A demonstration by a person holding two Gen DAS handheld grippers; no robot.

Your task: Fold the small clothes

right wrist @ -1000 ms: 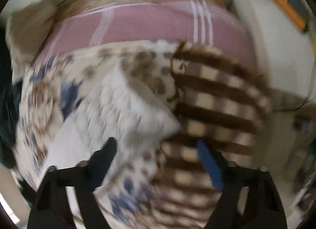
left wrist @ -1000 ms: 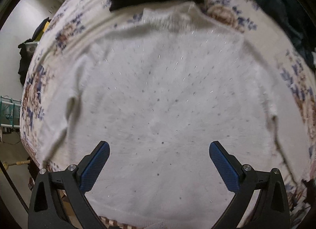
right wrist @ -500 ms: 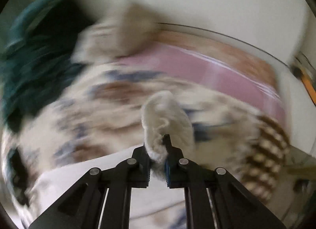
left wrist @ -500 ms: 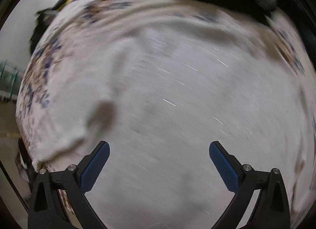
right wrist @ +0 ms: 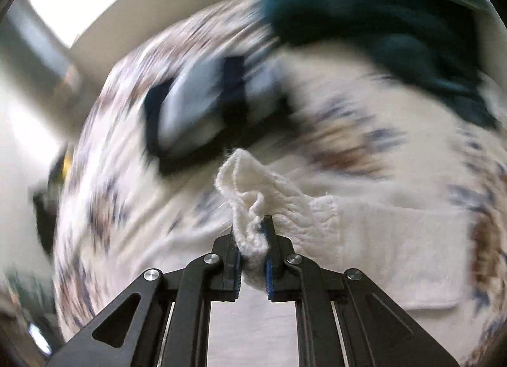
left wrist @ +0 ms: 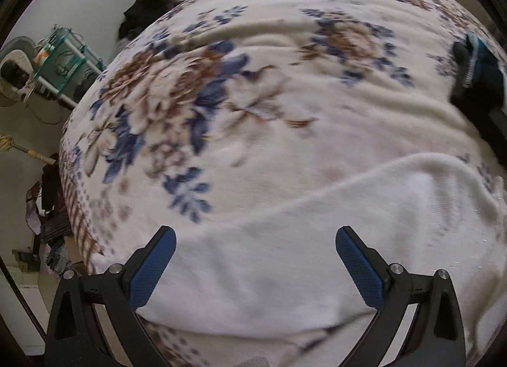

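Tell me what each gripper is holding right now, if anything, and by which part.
The right gripper is shut on a bunched end of the white sweater, probably a sleeve cuff. The left gripper is open over the sweater, holding nothing.

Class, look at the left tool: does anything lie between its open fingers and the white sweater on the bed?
Nothing visible does. The left tool hangs open directly over the white sweater, which lies bare on the floral blanket.
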